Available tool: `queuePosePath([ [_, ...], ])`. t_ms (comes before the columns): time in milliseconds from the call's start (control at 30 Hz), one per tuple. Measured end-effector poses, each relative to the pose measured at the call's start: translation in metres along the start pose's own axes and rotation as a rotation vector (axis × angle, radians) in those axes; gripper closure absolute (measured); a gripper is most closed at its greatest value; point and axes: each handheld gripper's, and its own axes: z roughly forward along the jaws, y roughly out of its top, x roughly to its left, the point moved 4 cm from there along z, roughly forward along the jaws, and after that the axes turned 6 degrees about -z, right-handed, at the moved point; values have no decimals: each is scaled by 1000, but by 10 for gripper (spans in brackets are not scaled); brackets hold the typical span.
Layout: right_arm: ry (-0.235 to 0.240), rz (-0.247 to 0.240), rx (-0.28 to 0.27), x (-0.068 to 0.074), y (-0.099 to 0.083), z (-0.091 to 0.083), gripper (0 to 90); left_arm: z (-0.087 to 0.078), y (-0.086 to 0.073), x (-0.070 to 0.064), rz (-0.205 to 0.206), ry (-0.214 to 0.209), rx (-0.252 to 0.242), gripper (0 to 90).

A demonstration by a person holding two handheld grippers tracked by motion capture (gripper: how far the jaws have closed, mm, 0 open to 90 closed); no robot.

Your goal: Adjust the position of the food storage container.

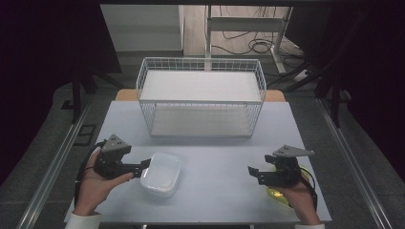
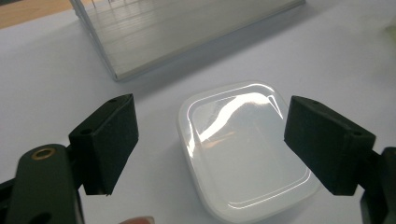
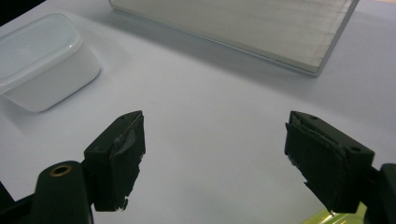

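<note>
Between my left claw (image 1: 143, 168) and my right claw (image 1: 252, 172) the bench (image 1: 215, 167) lies bare, open for passing. The tub (image 1: 162, 174) sits just ahead of my left claw's spread jaws. Farther back the wire rack (image 1: 200, 98) blocks the middle; narrow strips of bench run past both its sides.

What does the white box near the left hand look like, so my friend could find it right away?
Start at the big white wire rack at the back of the table. In front of it, toward the left, the left gripper reaches for a white plastic container. It is a glossy rounded rectangle with a closed lid, unlike the yellow-green thing under the right hand.
</note>
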Motion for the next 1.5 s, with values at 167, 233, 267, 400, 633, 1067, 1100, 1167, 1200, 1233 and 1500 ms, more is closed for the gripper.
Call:
queuePosePath([
  [167,0,8,10,-2,-3,2,211,3,-1,2,-6,6,2,177],
  [233,2,6,15,-3,-3,3,214,3,-2,3,-6,10,4,175],
  [267,2,6,18,-3,-3,4,216,3,-2,3,-10,11,3,174],
  [400,3,6,26,-3,-4,6,228,3,-2,2,-3,8,5,173],
  [633,-20,8,46,-10,-5,5,267,4,-5,0,-6,-1,8,171],
  [1067,-32,24,71,-22,-2,-6,376,9,-8,-9,18,11,34,170],
  [1100,-37,24,74,-23,-2,-6,387,9,-8,-10,20,9,34,170],
  [1167,-43,25,82,-25,-3,-8,414,9,-8,-10,19,4,33,170],
  [1200,-45,24,86,-26,-3,-9,430,9,-9,-10,17,1,33,169],
  [1233,-47,26,91,-27,-3,-10,452,10,-9,-10,19,-1,36,169],
  [1500,-76,25,123,-41,-7,-22,708,10,-14,-4,1,8,43,169],
])
